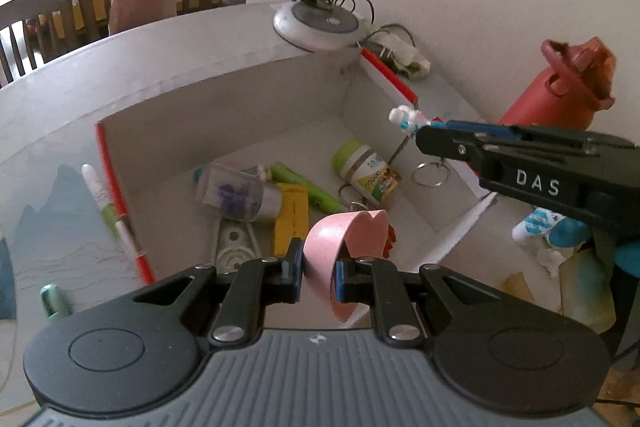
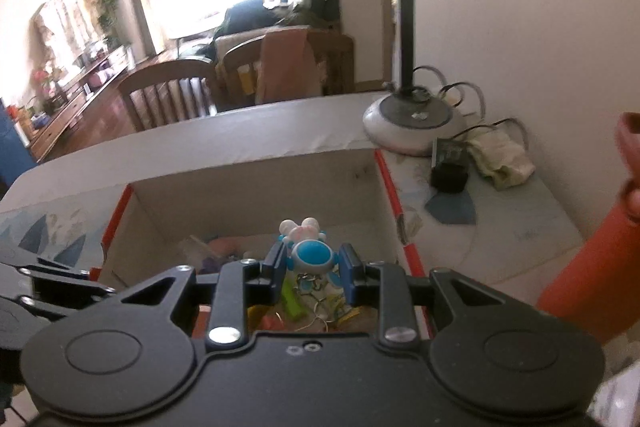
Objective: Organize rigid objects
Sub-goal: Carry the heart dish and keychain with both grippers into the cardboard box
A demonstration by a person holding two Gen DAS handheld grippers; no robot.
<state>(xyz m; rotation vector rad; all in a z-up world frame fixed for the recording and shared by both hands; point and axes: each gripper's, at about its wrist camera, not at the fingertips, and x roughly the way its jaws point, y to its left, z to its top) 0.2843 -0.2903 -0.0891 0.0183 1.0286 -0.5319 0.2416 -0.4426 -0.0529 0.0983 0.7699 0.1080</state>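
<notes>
The left tongs (image 1: 318,273), low centre of the left wrist view, are clamped narrow on a pink curved scoop (image 1: 340,247), which hangs over the open box (image 1: 224,143). The right tongs (image 2: 313,263), low centre of their own view, grip a small blue-and-white rabbit toy (image 2: 306,247) with a keyring dangling beneath; in the left view they reach in from the right edge, above the box's right wall. Inside the box lie a green-capped jar (image 1: 366,169), a yellow packet (image 1: 290,217), a green pen (image 1: 304,187) and a clear tube (image 1: 236,193). Left of the box, on the surface (image 1: 52,195), a marker (image 1: 98,197) lies. A lamp base (image 1: 320,25) stands at the box's far corner, a red bottle (image 1: 556,87) at upper right.
</notes>
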